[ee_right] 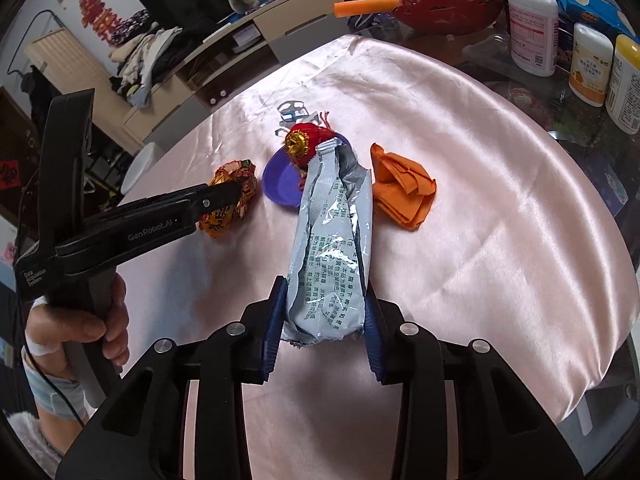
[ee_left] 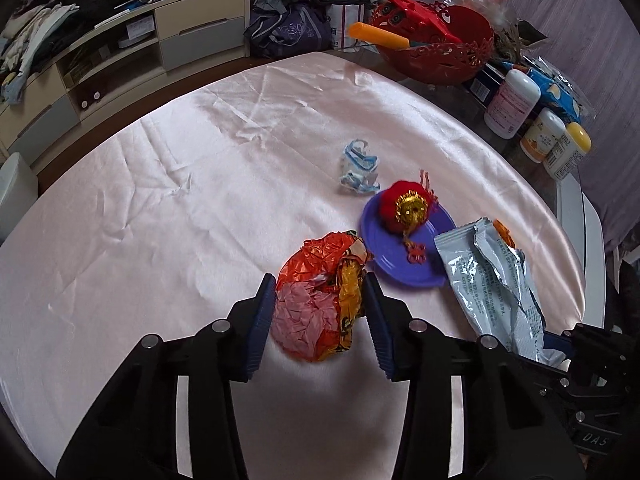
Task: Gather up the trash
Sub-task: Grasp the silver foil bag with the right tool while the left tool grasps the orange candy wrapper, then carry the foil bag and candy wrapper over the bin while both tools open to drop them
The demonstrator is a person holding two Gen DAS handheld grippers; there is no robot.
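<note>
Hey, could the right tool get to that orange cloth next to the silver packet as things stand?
Probably not yet. The right tool is shut on the silver packet. The orange cloth lies uncovered on the tablecloth just right of it, so the path looks free once the packet is released.

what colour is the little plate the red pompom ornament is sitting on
Purple-blue; the plate under the red pompom ornament shows best in the left wrist view.
</note>
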